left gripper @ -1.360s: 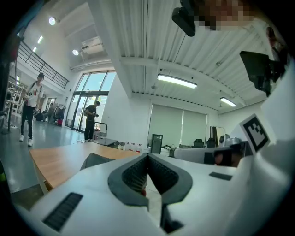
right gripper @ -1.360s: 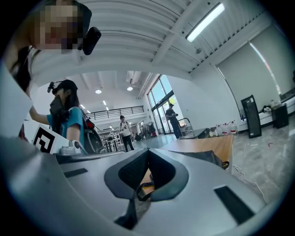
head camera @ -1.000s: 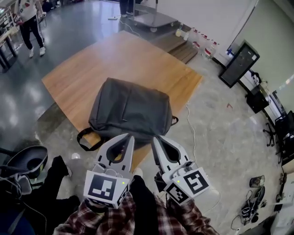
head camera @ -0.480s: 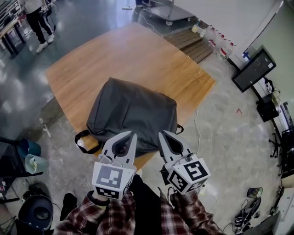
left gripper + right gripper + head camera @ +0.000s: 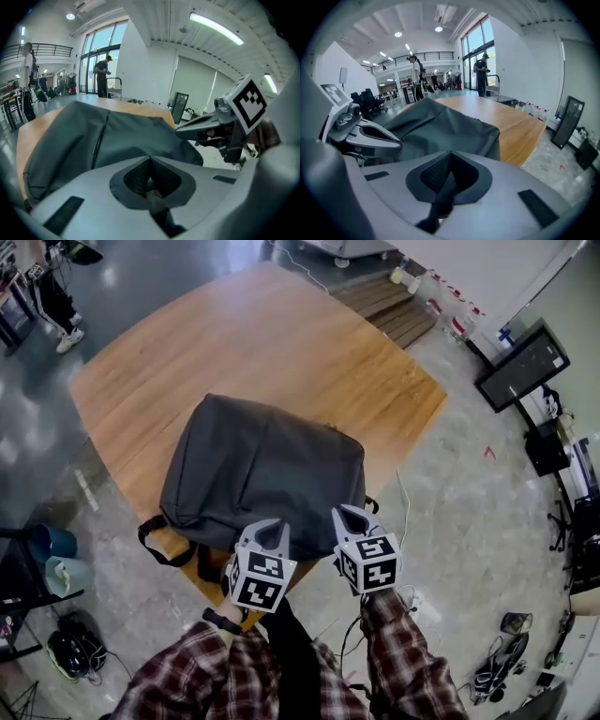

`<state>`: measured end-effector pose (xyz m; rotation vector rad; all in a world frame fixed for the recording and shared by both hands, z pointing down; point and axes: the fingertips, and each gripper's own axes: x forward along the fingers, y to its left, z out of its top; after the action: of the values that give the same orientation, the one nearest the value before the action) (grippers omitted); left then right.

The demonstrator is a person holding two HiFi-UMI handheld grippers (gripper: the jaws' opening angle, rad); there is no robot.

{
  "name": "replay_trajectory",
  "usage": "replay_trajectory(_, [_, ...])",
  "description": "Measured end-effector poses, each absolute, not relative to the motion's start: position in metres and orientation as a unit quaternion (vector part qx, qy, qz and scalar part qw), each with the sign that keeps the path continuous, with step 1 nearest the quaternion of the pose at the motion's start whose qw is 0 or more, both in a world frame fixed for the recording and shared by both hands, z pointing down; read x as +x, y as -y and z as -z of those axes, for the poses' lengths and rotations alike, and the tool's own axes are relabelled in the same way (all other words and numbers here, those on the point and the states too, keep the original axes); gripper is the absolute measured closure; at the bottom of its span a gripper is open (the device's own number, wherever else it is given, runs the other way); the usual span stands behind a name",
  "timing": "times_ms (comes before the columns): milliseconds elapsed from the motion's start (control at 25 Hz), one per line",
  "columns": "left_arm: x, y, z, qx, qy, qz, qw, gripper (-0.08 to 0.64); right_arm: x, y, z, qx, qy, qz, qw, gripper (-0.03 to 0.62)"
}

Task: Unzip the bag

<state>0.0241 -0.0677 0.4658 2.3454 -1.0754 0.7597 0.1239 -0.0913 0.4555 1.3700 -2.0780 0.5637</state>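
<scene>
**Find the pull before the tongs close on anything**

The bag (image 5: 267,470), a dark grey backpack, lies flat on the near corner of the wooden surface (image 5: 281,324), close to its edge, with a black strap (image 5: 155,542) looping out at the left. It looks fully zipped: no opening shows. No view lets me pick out the pull; only a seam (image 5: 100,137) runs across the cloth in the left gripper view.

Both grippers hover side by side at the bag's near edge. The left gripper (image 5: 273,525) has its tongs pressed together with nothing between them, and the right gripper (image 5: 343,512) is the same, tips meeting and empty. Whether either tip touches the fabric I cannot tell; the gripper views show the bag lying just beyond them.

The step in hand, as I judge it, is the approach. To do it well, spread one pair first, since tongs pressed together can pinch nothing, and find the pull (probably along an edge seam, though that is a guess). One gripper should hold the cloth near the zip's start while the other takes the tab squarely and draws it along the track, not upward — soft fabric will likely bunch and jam the slider unless kept taut. A hard tug toward the person could drag the bag off the corner.
</scene>
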Motion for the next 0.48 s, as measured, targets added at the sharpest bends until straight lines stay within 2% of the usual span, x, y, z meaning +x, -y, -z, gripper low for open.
replay_trajectory(120, [0.025, 0.07, -0.498, 0.836, 0.384, -0.312, 0.236, 0.554, 0.132, 0.097, -0.49, 0.505, 0.76, -0.206, 0.355, 0.581])
replay_trajectory(200, [0.025, 0.072, -0.512, 0.832, 0.383, -0.32, 0.242, 0.554, 0.132, 0.098, -0.506, 0.5, 0.754, -0.206, 0.372, 0.581])
replay_trajectory(480, [0.025, 0.081, -0.526, 0.834, 0.365, -0.305, 0.278, 0.554, 0.13, 0.102, -0.518, 0.493, 0.755, -0.226, 0.369, 0.581])
